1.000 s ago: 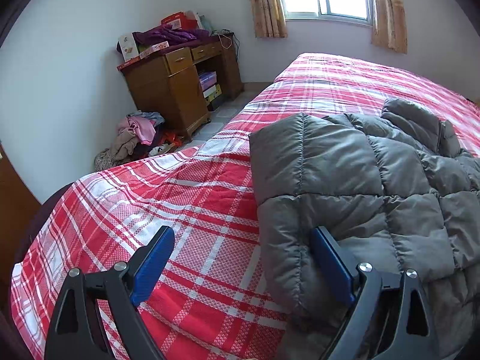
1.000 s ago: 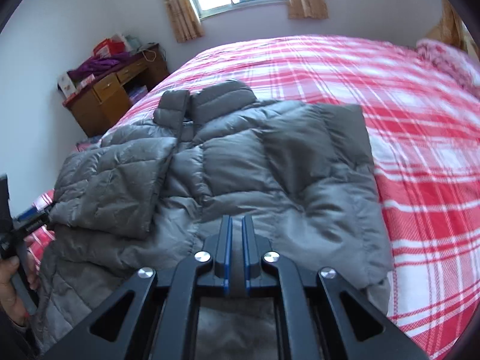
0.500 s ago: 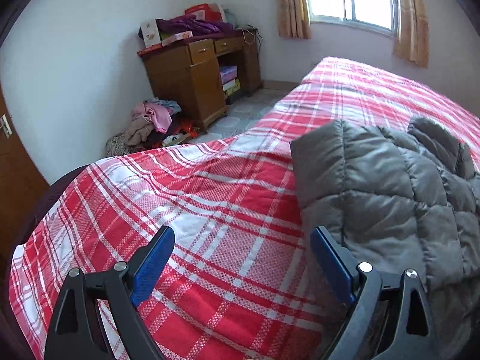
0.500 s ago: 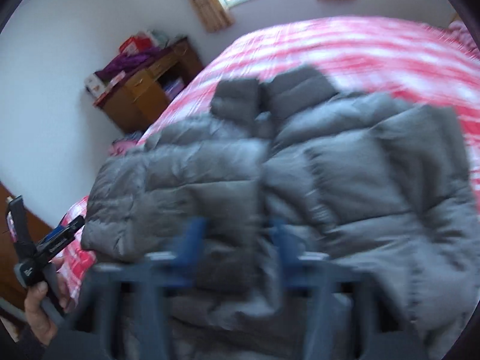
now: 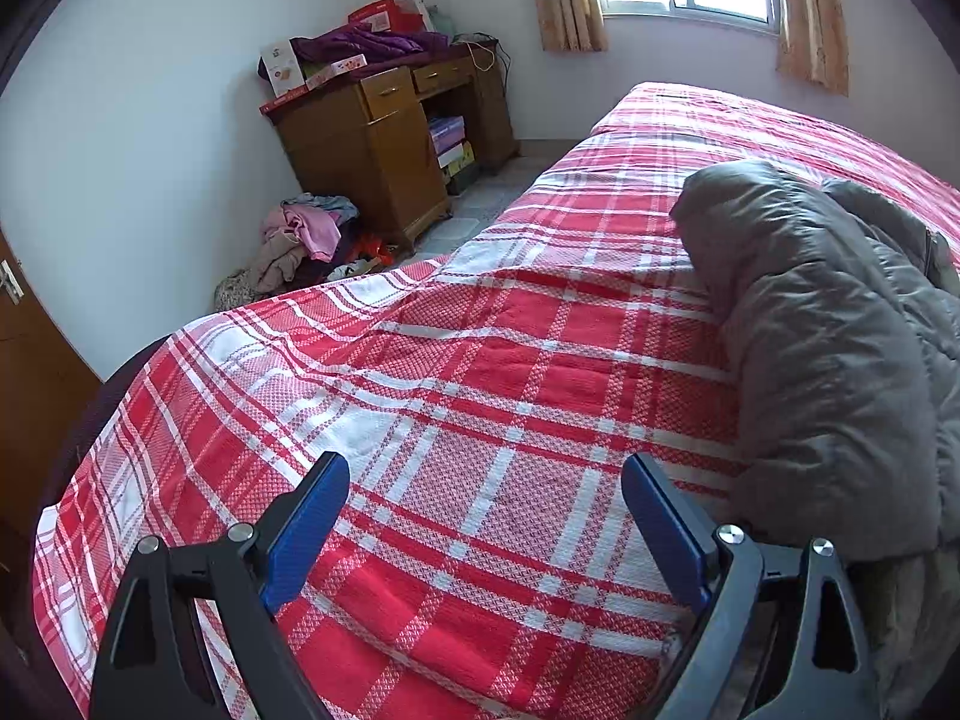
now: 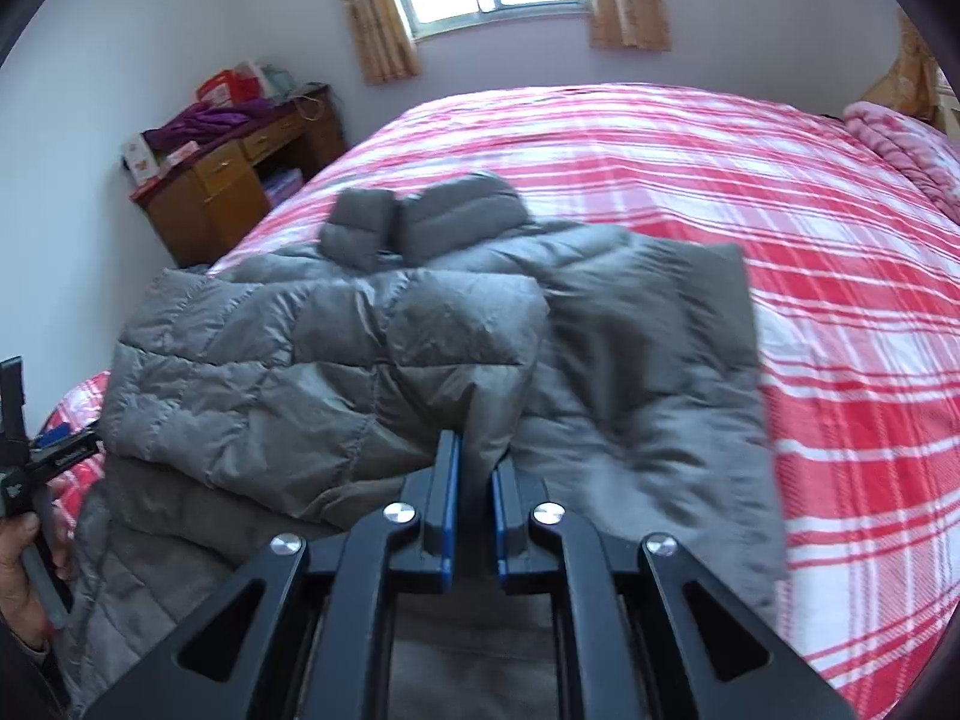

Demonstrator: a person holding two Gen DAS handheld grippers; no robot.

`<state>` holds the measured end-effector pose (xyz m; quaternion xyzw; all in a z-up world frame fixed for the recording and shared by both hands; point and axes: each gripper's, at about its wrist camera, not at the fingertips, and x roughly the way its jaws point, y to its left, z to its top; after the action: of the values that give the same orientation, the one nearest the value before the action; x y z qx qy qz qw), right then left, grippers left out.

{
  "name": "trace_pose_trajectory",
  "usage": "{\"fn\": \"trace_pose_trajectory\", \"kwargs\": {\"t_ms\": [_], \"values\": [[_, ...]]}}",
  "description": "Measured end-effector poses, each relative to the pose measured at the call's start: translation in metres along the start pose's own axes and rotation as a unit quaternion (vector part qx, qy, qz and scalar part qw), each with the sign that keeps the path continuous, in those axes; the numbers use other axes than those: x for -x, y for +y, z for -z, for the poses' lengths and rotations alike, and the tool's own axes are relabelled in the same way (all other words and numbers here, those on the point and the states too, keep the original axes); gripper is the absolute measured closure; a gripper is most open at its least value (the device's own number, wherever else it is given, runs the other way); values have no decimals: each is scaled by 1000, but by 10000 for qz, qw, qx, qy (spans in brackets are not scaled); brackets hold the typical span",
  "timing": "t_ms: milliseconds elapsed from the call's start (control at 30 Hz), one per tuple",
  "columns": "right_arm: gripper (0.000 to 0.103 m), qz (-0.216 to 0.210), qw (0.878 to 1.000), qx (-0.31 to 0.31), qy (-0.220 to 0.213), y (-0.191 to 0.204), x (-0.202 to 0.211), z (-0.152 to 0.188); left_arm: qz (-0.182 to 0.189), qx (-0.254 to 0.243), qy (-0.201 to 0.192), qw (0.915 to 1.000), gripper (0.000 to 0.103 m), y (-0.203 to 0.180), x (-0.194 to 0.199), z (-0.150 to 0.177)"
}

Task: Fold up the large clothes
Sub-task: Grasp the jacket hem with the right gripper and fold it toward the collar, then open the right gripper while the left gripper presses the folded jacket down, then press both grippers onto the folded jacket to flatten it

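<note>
A grey quilted down jacket [image 6: 630, 348] lies on a bed with a red and white plaid cover [image 6: 840, 252], collar toward the window. One sleeve [image 6: 336, 360] is folded across its front. My right gripper [image 6: 475, 456] is shut on the edge of this folded sleeve and holds it up a little. My left gripper [image 5: 486, 510] is open and empty over bare cover, left of the jacket [image 5: 840, 348]. It also shows at the left edge of the right wrist view [image 6: 36, 456], held in a hand.
A wooden desk [image 5: 384, 132] piled with boxes and purple cloth stands against the far wall left of the bed. A heap of clothes [image 5: 300, 246] lies on the floor beside it. A pink quilt [image 6: 900, 144] lies at the bed's far right.
My left gripper has moved left off the jacket's edge and stayed open. My right gripper opened, then shut on the folded sleeve's edge and lifted it.
</note>
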<state>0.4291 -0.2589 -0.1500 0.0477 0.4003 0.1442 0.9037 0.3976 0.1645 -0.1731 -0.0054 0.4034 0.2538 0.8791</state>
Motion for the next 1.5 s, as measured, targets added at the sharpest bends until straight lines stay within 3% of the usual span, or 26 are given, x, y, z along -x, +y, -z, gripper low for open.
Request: {"fn": "trace_pose_trajectory", "kwargs": {"t_ms": [233, 300, 367, 433, 500, 667, 800, 900, 1033, 1300, 1500], "values": [[89, 300, 9995, -5, 100, -7, -7, 6, 88, -86, 17, 9999, 11, -2, 16, -13], [81, 370, 9993, -69, 54, -12, -1, 6, 179, -112, -185, 9996, 11, -6, 33, -24], [55, 630, 9977, -210, -107, -16, 10, 5, 384, -109, -425, 9983, 11, -13, 51, -38], [46, 875, 9946, -352, -433, -19, 26, 1, 633, -130, -532, 9965, 11, -27, 61, -49], [46, 854, 9939, -341, -602, -12, 34, -7, 843, -178, -636, 9942, 11, -49, 64, -56], [47, 190, 9976, -167, -643, 21, 19, -27, 1172, -401, -700, 9898, 11, -98, 52, -57], [47, 32, 9991, -44, -418, 38, -15, -36, 1153, -641, -464, 9902, 11, -122, 24, -49], [48, 229, 9995, -81, -225, 37, -36, -31, 1113, -695, -211, 9911, 11, -130, 1, -38], [50, 263, 9996, -33, -136, 28, -47, -17, 1272, -649, -240, 9895, 9, -129, -10, -24], [50, 285, 9995, -25, -105, 26, -56, -8, 1441, -438, 63, 9886, 4, -124, -24, -23], [49, 372, 9993, 22, -29, 28, -61, -7, 1333, -544, 137, 9895, 2, -130, -28, -22]]}}
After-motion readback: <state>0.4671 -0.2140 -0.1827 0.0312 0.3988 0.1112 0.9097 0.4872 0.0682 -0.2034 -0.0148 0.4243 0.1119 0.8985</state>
